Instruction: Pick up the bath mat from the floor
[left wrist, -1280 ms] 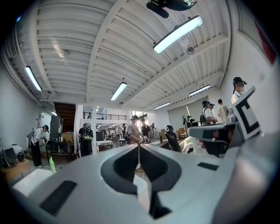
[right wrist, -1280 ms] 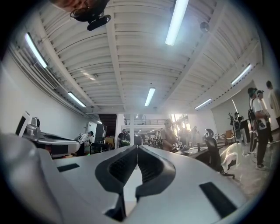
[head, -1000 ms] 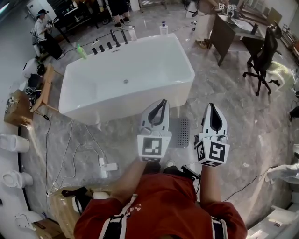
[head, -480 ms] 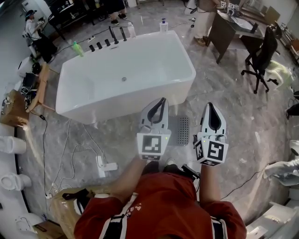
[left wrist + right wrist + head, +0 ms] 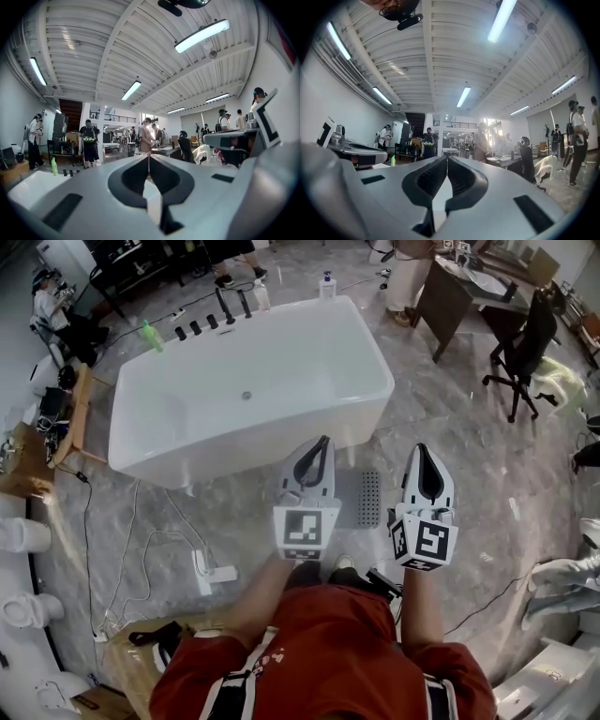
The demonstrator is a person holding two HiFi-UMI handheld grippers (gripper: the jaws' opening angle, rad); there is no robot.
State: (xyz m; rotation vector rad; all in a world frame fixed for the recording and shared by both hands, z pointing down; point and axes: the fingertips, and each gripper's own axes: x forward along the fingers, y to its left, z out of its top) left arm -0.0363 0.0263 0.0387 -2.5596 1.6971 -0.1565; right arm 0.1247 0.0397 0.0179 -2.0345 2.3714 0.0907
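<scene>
On the floor (image 5: 487, 474) beside the bathtub (image 5: 370, 352), we saw a grey perforated bath mat (image 5: 369, 501) lying flat, long axis near-to-far; our left gripper (image 5: 326, 441) and right gripper (image 5: 423, 450) were closed, empty.

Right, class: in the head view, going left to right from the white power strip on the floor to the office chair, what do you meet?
white power strip → left gripper → bath mat → right gripper → office chair
</scene>
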